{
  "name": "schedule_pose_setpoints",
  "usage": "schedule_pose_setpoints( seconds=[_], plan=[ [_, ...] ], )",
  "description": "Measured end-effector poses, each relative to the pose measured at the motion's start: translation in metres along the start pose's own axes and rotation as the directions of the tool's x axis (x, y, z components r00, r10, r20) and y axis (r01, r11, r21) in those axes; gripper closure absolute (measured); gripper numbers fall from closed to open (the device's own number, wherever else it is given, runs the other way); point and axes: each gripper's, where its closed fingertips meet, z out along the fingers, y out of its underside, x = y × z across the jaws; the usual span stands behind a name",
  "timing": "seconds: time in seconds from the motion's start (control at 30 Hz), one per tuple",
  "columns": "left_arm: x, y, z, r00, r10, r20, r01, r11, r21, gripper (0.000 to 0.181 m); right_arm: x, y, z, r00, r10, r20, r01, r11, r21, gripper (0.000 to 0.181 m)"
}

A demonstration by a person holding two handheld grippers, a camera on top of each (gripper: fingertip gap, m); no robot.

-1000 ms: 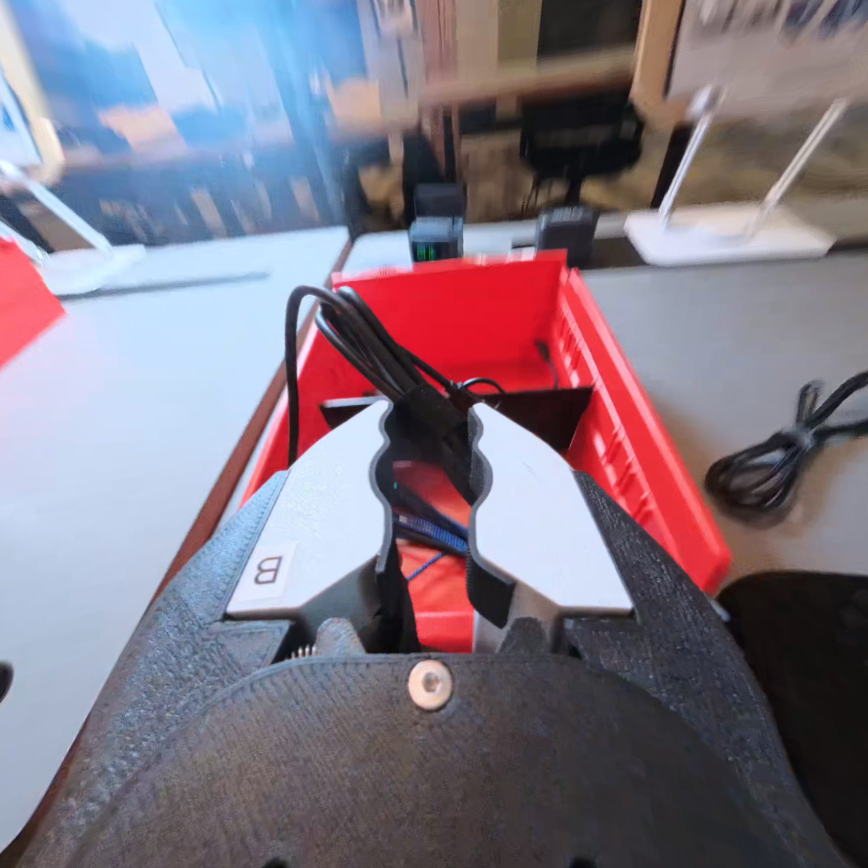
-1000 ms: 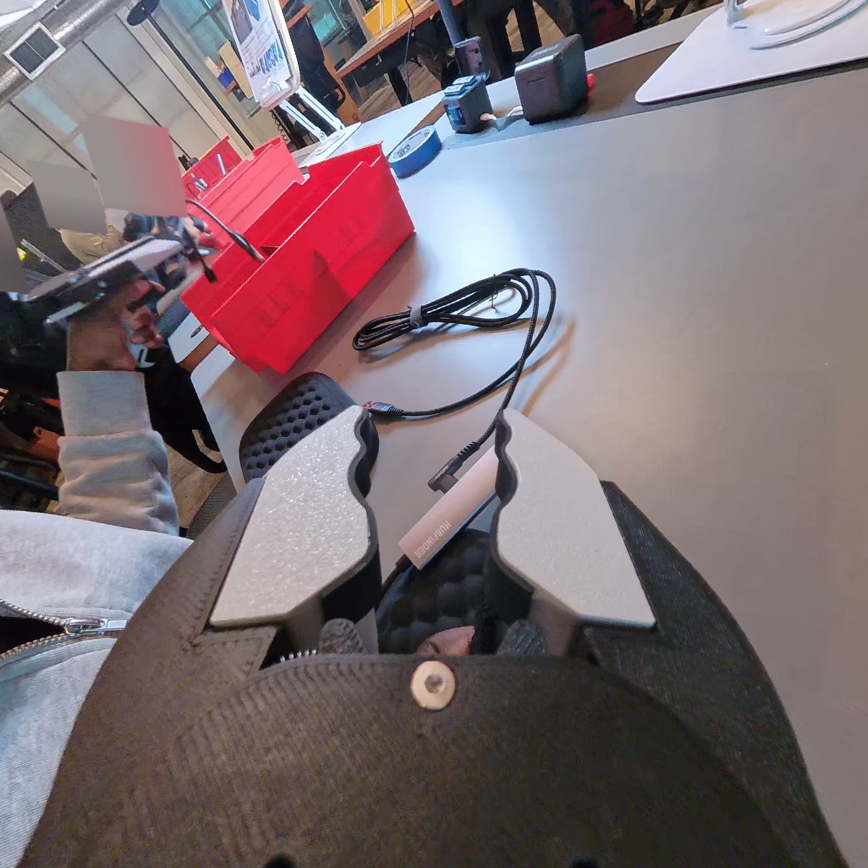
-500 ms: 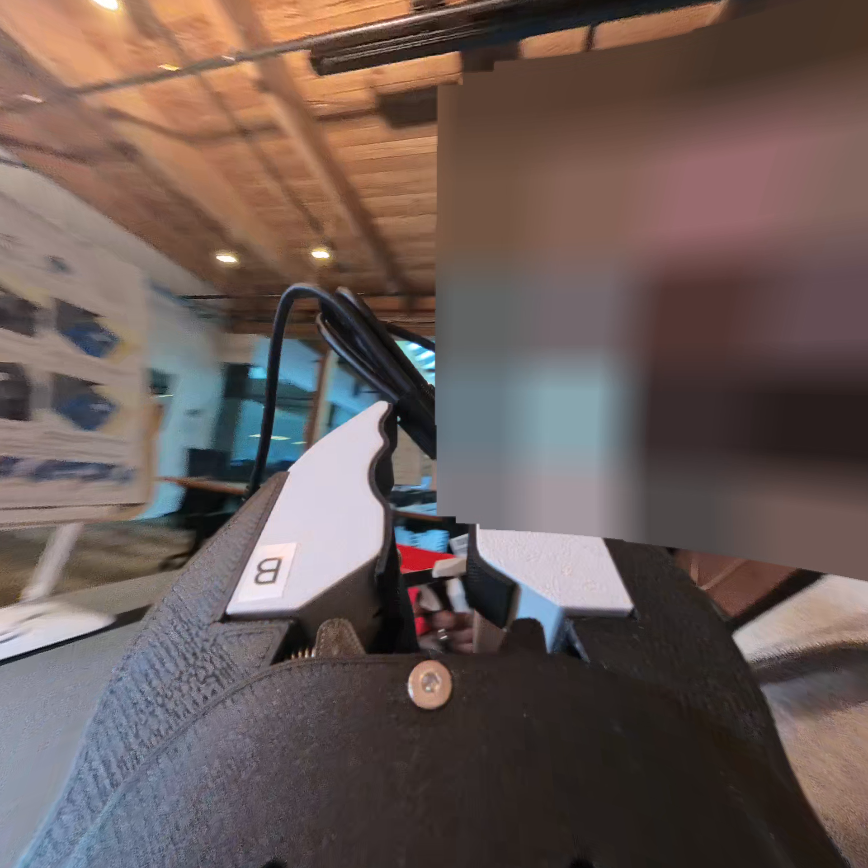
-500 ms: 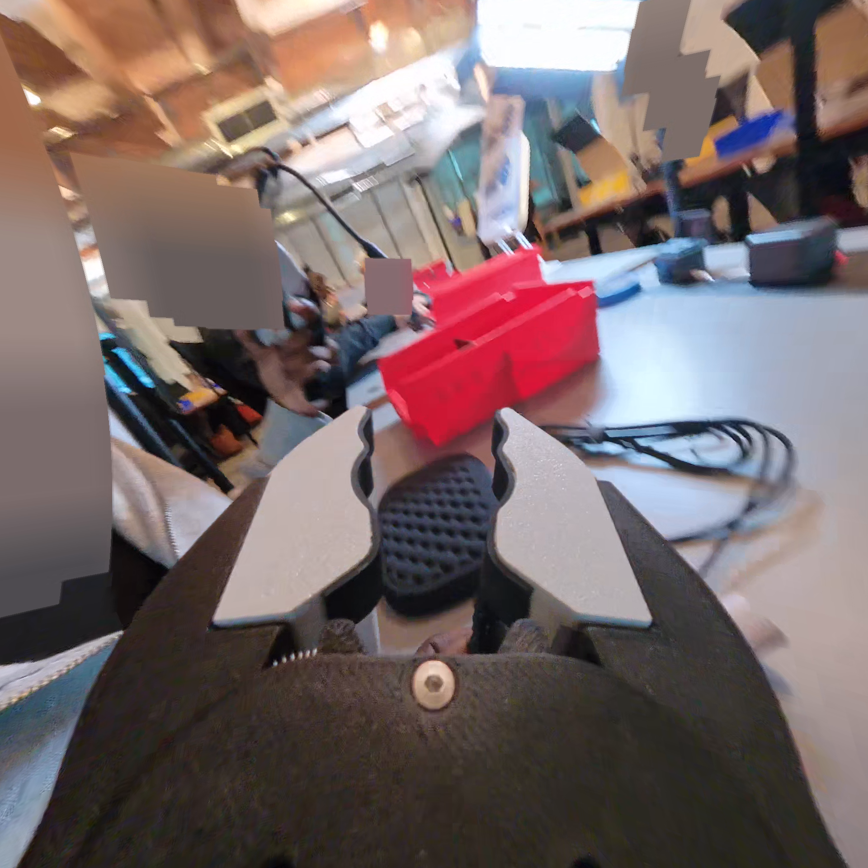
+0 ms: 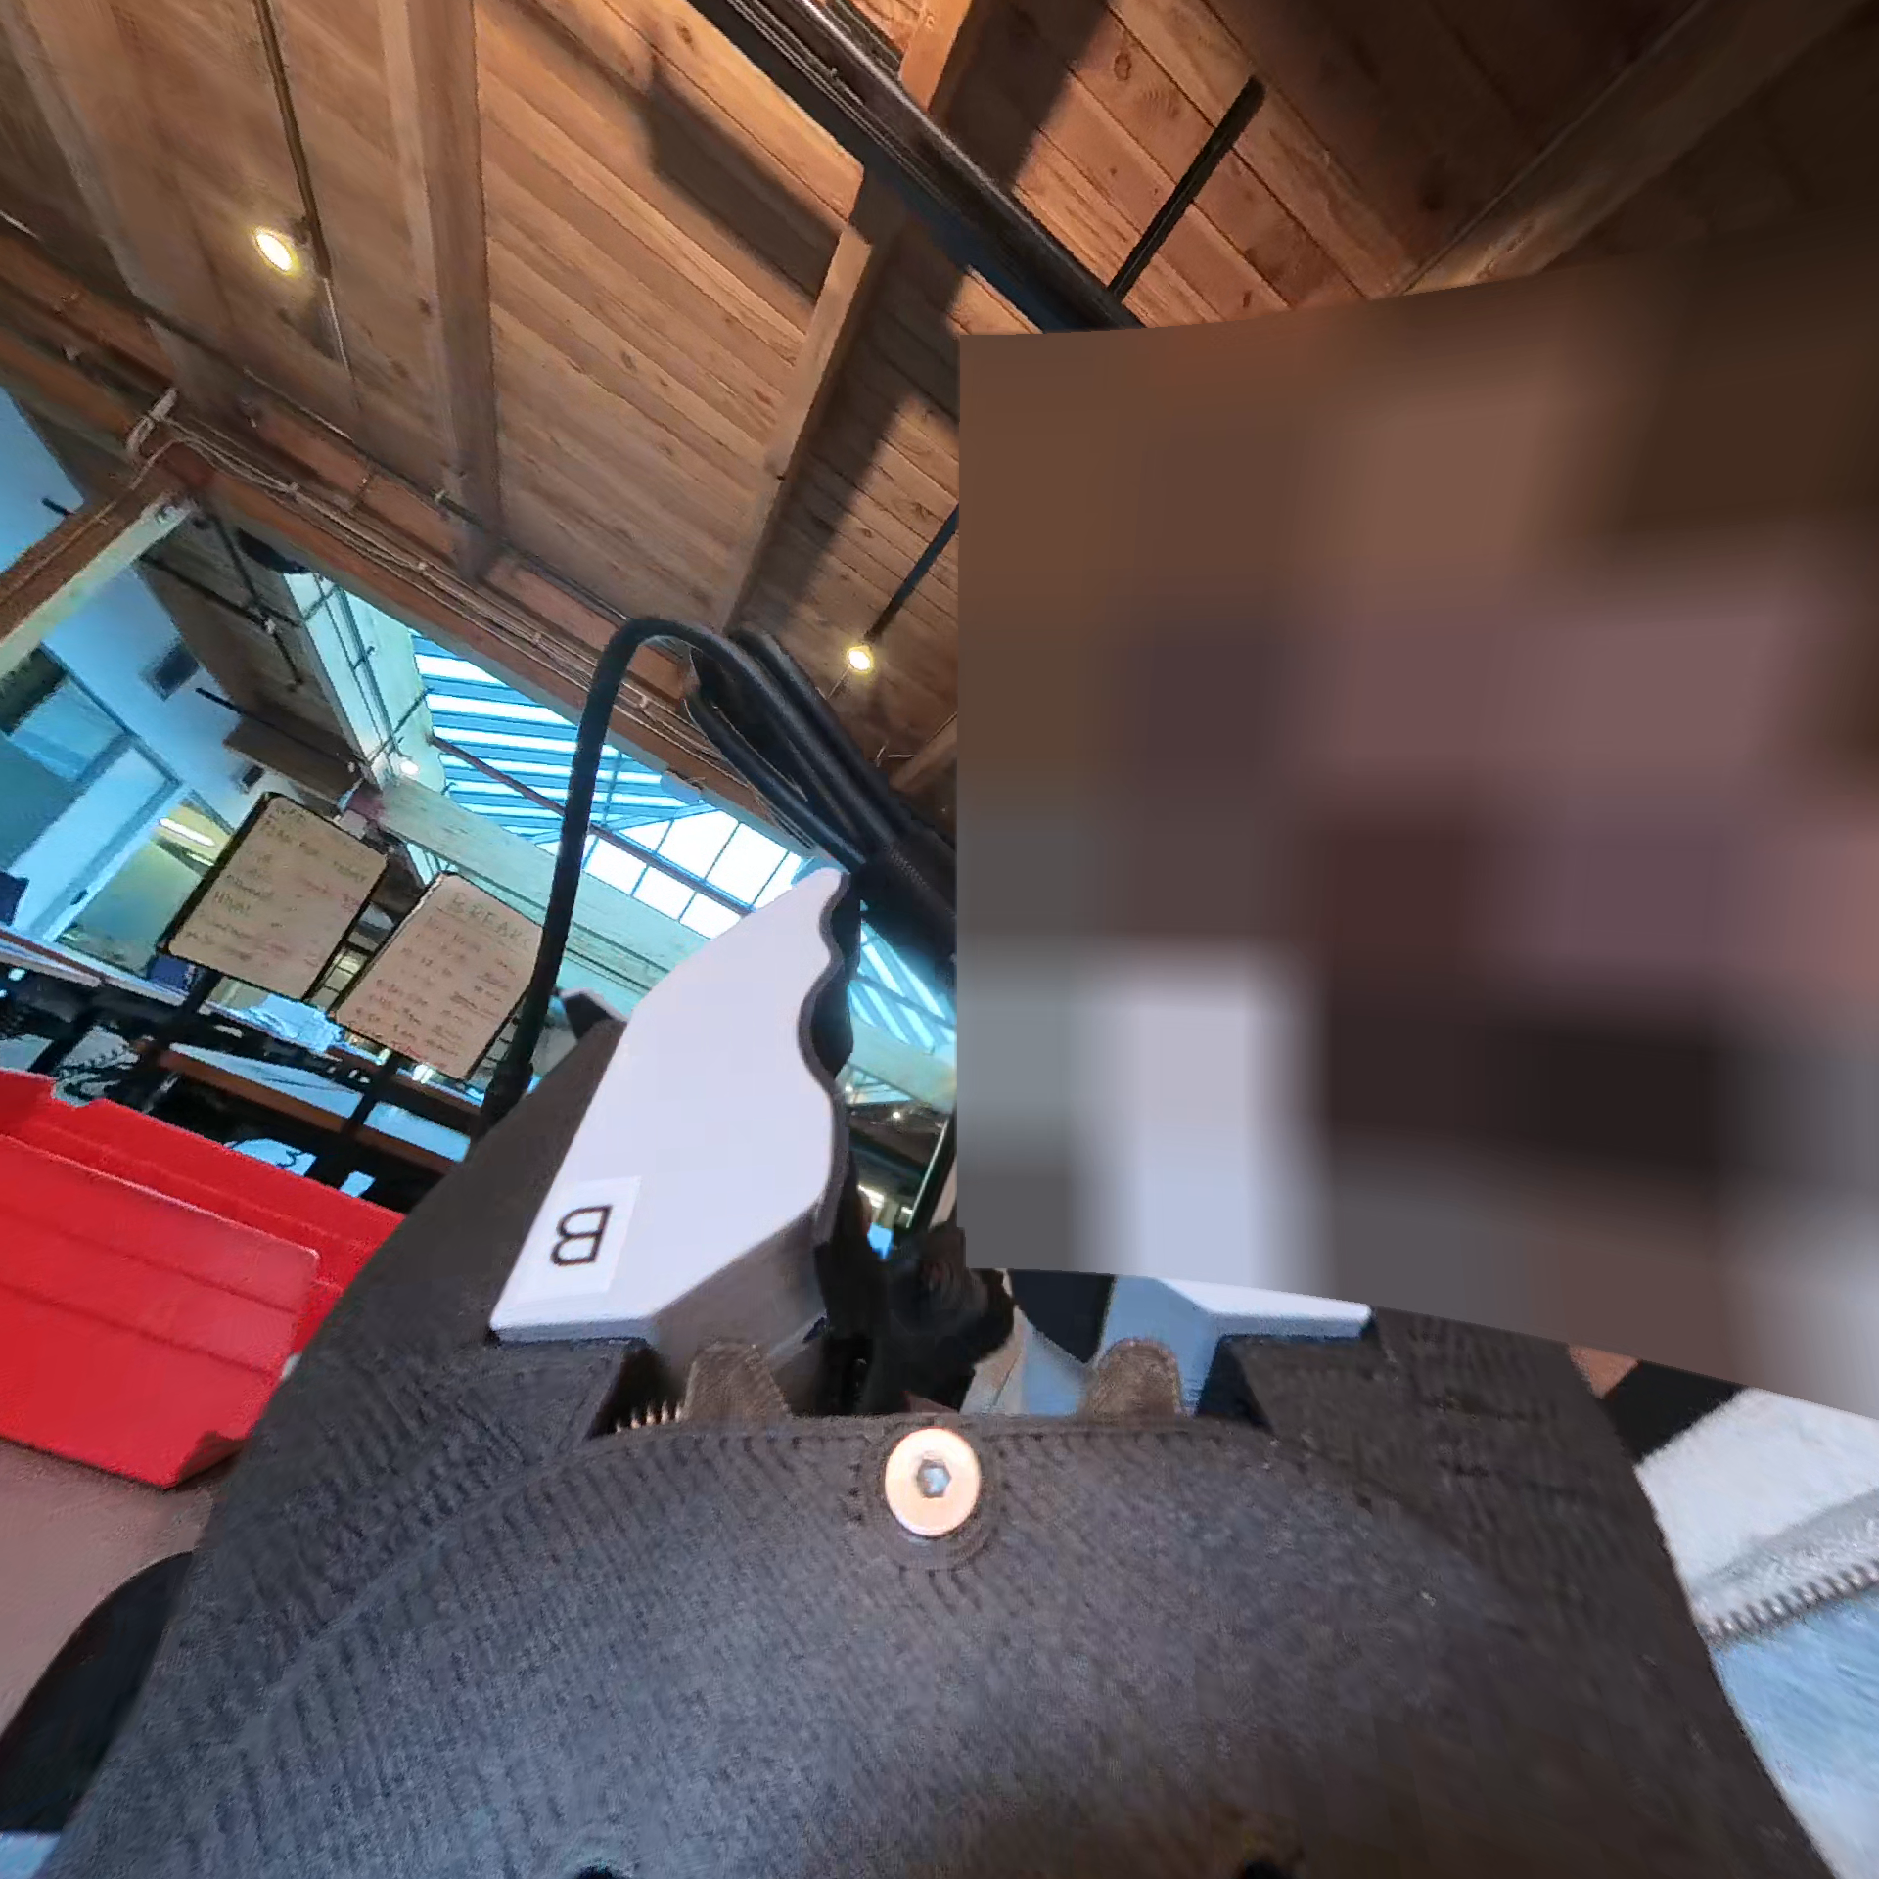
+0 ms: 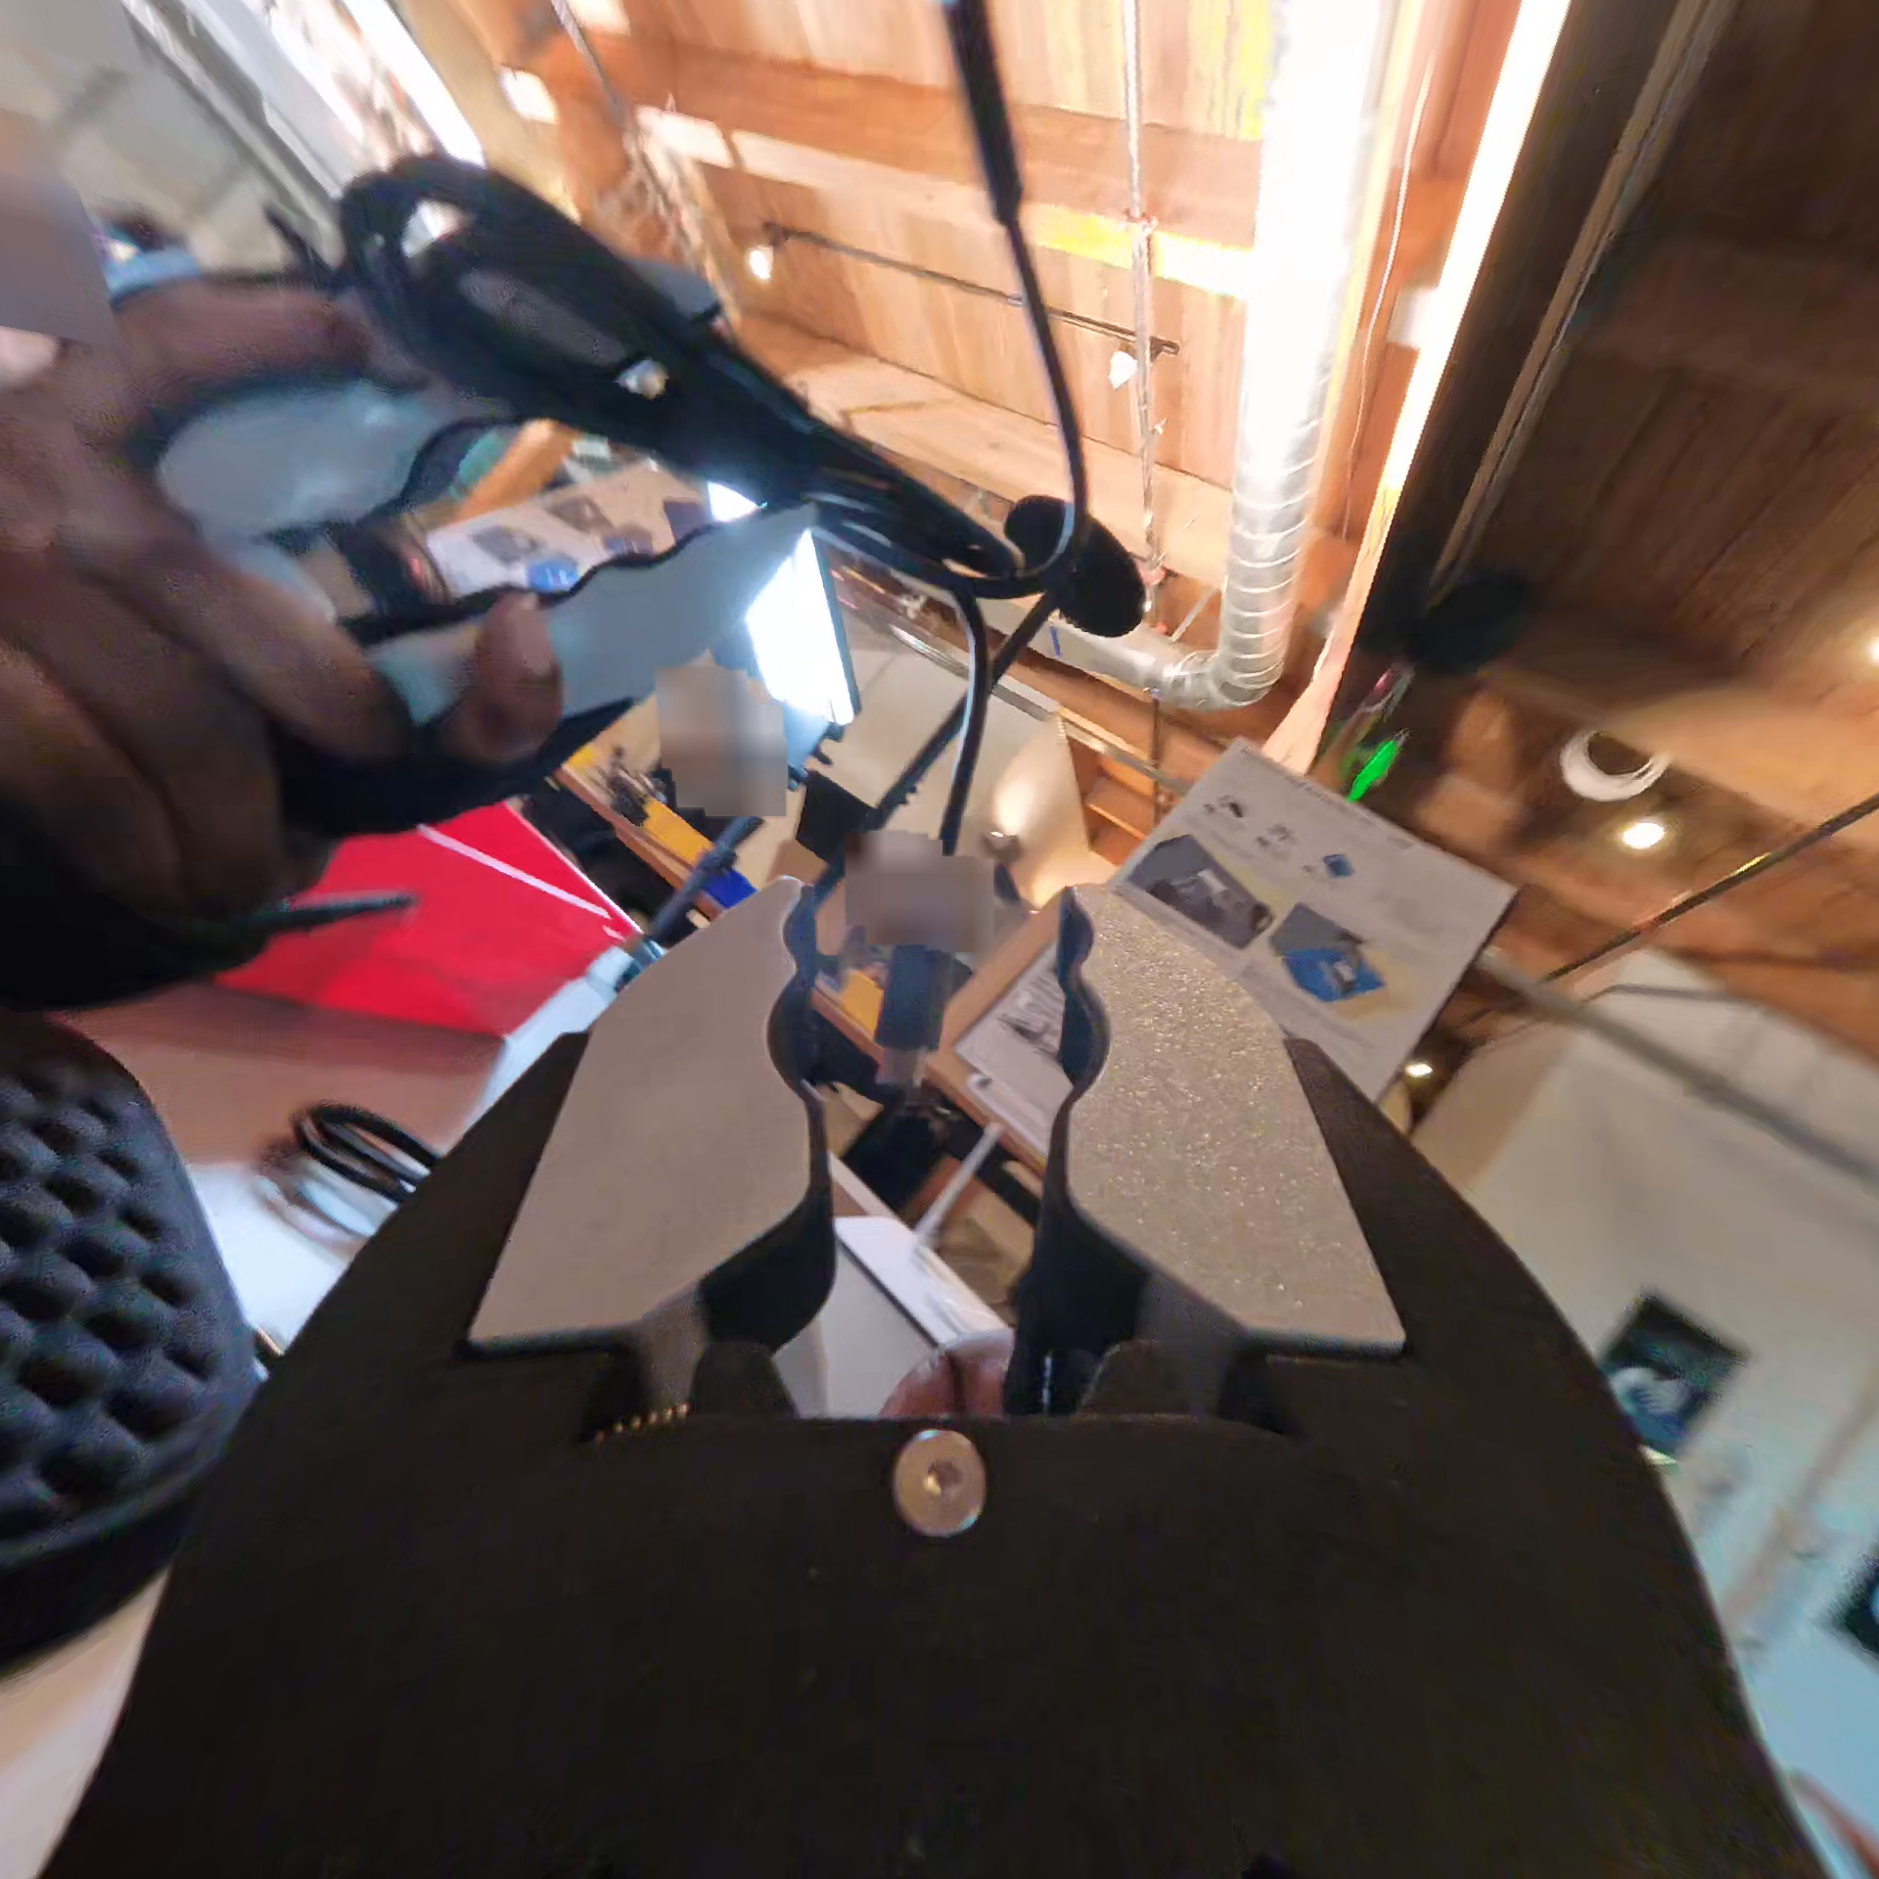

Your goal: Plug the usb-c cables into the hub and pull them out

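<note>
Cable bundle [image 5: 813, 773], clamped high in the left gripper [image 6: 488, 529] while the right gripper [image 6: 930, 966] gapes empty, may slip or snag if swung, since loops hang loose.

Workshop: timber ceiling [image 5: 630, 336], bare duct [image 6: 1261, 569], red bins [image 5: 132, 1291], whiteboards [image 5: 275, 895]

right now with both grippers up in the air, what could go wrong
1. The left gripper pinches a bundled cable whose loose end dangles toward the open right gripper; it may swing and snag.
2. Neither view shows the hub, so coming back down could be misaligned.
3. A second coiled cable lies on the table, easy to catch.
</note>
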Motion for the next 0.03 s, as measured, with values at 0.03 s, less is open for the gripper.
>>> schedule_pose_setpoints(
  seconds=[0.03],
  plan=[
    [-0.0014,-0.0009,-0.0002,1.000,-0.013,0.004,0.013,1.000,0.014,0.153,-0.0032,0.0030,-0.0007,0.998,-0.058,0.001,0.058,0.998,-0.015,0.137]
  ],
)
